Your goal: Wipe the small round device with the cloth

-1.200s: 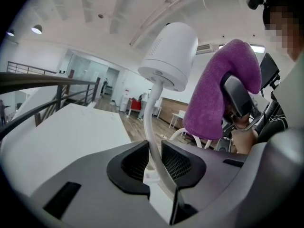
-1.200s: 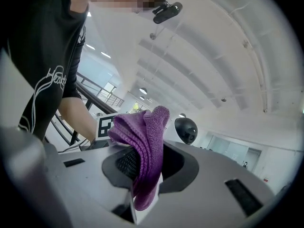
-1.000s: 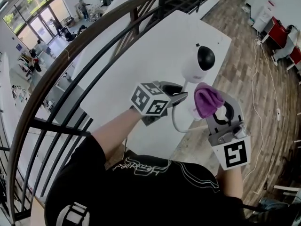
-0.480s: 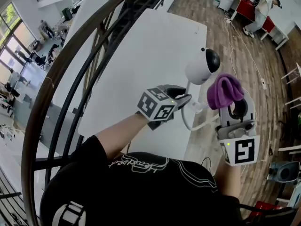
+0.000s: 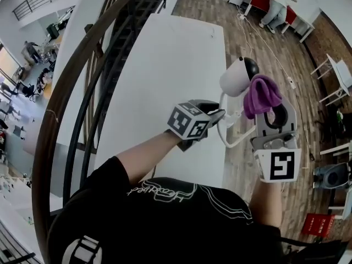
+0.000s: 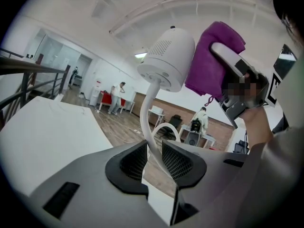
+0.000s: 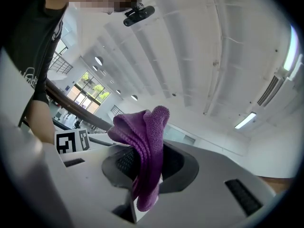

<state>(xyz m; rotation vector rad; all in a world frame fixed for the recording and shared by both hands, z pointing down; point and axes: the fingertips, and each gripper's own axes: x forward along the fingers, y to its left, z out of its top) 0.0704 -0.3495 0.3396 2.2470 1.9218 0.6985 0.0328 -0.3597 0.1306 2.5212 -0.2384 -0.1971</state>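
Note:
The small round device (image 5: 235,77) is a white dome camera with a black face, on a thin white stem (image 6: 151,109). My left gripper (image 5: 219,115) is shut on that stem and holds the device up above the white table (image 5: 165,59). In the left gripper view the stem runs between the pads (image 6: 176,163) up to the head (image 6: 168,56). My right gripper (image 5: 268,106) is shut on a bunched purple cloth (image 5: 260,94), which lies against the right side of the head. In the right gripper view the cloth (image 7: 145,144) stands up from the jaws.
A white cable loop (image 5: 225,139) hangs below the device. A dark curved railing (image 5: 77,103) runs along the table's left side. Wooden floor (image 5: 258,43) lies to the right, with a person (image 5: 274,4) by a red cabinet at the far end.
My right gripper has risen with the cloth, from beside the stem up to the device's head. The left gripper and the device have shifted a little.

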